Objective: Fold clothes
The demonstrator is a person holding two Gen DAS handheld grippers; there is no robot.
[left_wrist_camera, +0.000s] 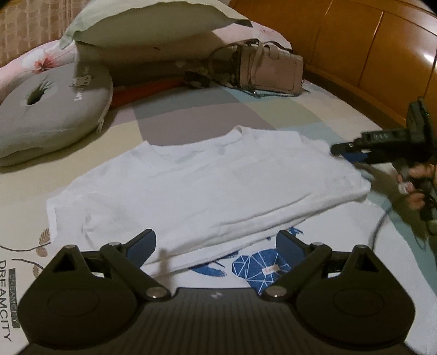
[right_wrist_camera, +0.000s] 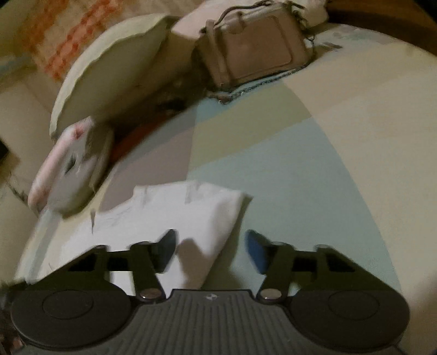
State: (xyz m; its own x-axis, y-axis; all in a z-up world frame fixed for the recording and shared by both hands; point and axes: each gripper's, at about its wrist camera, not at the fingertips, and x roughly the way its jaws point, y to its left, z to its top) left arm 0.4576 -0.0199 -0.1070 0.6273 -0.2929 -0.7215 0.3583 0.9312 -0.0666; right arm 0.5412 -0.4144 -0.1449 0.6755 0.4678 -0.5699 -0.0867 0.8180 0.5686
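while the white t-shirt (left_wrist_camera: 202, 188) lies on the bed (left_wrist_camera: 273, 114), its top layer is folded over so the blue print (left_wrist_camera: 259, 266) shows only at the near edge. shirt sits mid-bed, neckline toward the headboard side.

left gripper (left_wrist_camera: 215, 245): jaws spread wide, nothing between them, hovering over the shirt's near fold with the blue pads either side of the cloth edge; contact cannot be told.

right gripper (right_wrist_camera: 210, 248): jaws apart and empty in its own view, which is motion-blurred; the shirt's right corner (right_wrist_camera: 218, 213) lies under and just ahead of the left finger. seen from the left wrist view, it sits at the shirt's right edge, a hand (left_wrist_camera: 415, 185) on its handle.

toward the far edge of the bed: beige handbag (left_wrist_camera: 269, 72), pale green pillow (left_wrist_camera: 153, 21), grey round cushion (left_wrist_camera: 52, 109) at the far left corner. wooden headboard (left_wrist_camera: 368, 49) beyond, on the right.
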